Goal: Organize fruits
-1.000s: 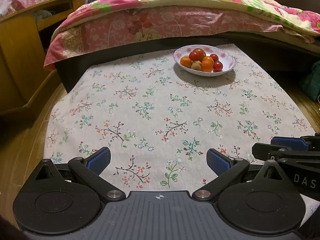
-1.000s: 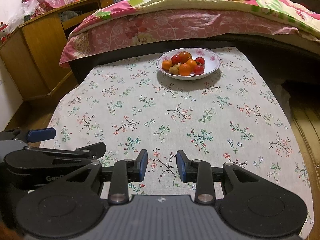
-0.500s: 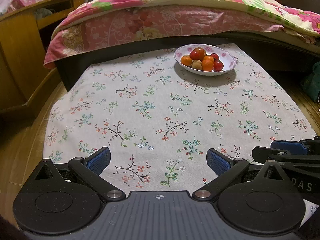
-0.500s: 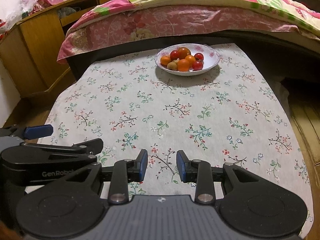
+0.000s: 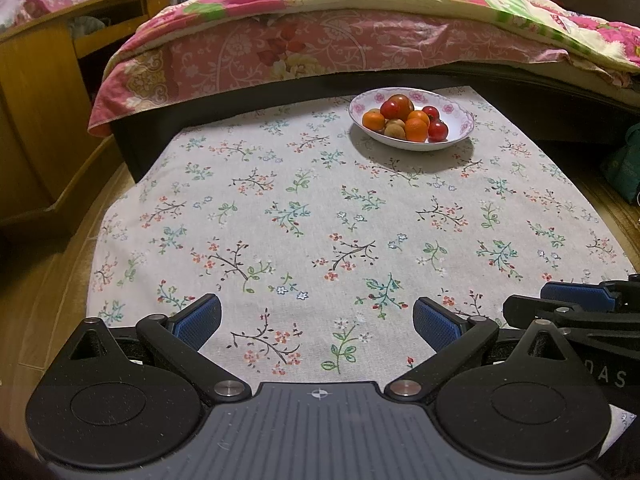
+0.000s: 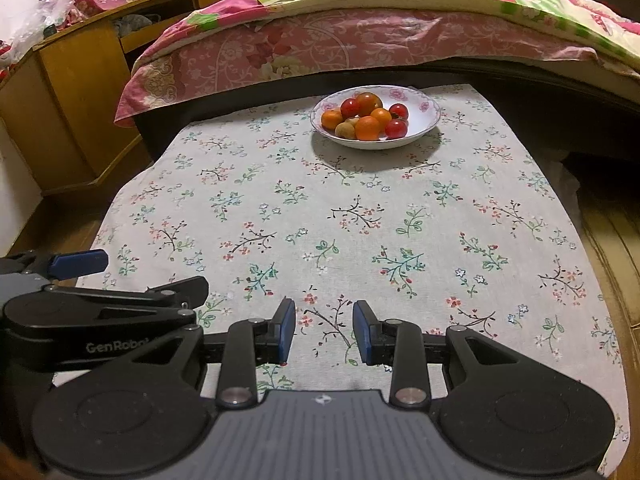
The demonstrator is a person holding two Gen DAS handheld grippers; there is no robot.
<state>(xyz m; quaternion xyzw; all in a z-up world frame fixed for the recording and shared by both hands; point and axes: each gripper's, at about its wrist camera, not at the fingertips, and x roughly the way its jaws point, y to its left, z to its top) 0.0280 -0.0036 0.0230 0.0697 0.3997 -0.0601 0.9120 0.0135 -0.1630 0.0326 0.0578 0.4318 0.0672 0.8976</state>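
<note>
Fruit fills a white bowl (image 5: 460, 118) with a pink flower rim, which stands at the far end of the desk (image 5: 320, 220), close to the bed (image 5: 340, 48). A floral tablecloth covers the desk. In the bowl lie three oranges, among them one at the left (image 5: 373, 119) and one at the front (image 5: 416, 129), a large red-orange tomato (image 5: 397, 106) at the back, two small red tomatoes (image 5: 438, 130) on the right side, and a brownish fruit (image 5: 394, 128) at the front, perhaps a kiwi. The pieces touch each other in one heap.

Both tools hang over the near end of the desk, well apart from the bowl. The left gripper (image 5: 318, 322) has its blue-padded fingers spread wide, with nothing between them. The right gripper (image 6: 324, 330) has its fingers nearer together but with a clear gap, and it too is empty. Each shows at the edge of the other's view, side by side.

A wooden cabinet (image 6: 72, 92) stands to the left of the bed, and a pink flowered quilt (image 6: 360, 48) hangs over the bed's edge.
</note>
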